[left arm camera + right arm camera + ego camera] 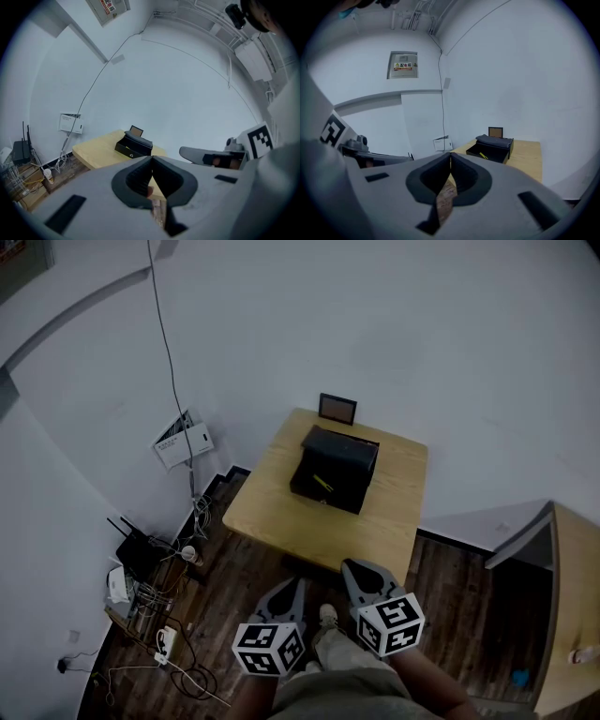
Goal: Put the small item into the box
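Note:
An open black box (334, 468) stands on a small light wooden table (281, 521), its lid tipped up at the back. A small yellow item (322, 483) lies inside it, also visible as the yellow item (483, 155) in the right gripper view. My left gripper (296, 585) and right gripper (354, 568) hang side by side short of the table's near edge, over the floor. Both are shut with nothing between the jaws. The left gripper (151, 161) looks toward the box (133, 146), and the right gripper (450, 159) faces the box (490, 150).
A small framed picture (337, 409) leans against the wall behind the box. A router, cables and a power strip (150, 615) clutter the floor at the left. A wooden cabinet (572, 606) stands at the right. The person's legs are below the grippers.

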